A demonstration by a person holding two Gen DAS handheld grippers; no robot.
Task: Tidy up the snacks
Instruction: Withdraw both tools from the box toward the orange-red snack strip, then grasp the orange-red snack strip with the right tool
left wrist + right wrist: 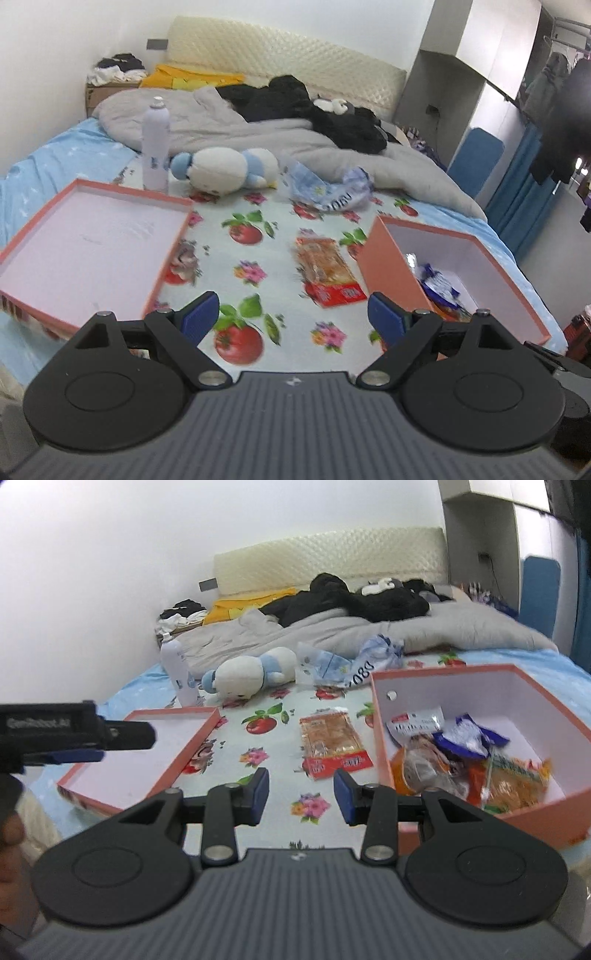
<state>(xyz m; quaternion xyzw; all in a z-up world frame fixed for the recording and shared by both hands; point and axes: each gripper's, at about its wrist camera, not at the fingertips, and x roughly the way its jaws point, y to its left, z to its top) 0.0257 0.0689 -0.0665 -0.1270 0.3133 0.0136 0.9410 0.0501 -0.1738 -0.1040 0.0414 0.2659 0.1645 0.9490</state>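
Right wrist view: one snack pack (pixel 334 742) left loose on the bed (pixel 280 786), just beside the box (pixel 380 738) of snacks.
Both grippers' fingers are apart and empty; right gripper (pixel 301 797) should close on the pack next, likely, then lift into box. Left gripper (pixel 291 321) hovers near the lid (pixel 162 258).

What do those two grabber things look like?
The left gripper and right gripper match: a ribbed grey body, two round black discs, black linkage arms with silver pins, and dark blue ridged pads on the jaws. No cables or sleeves show. White lettering marks the left one's side.
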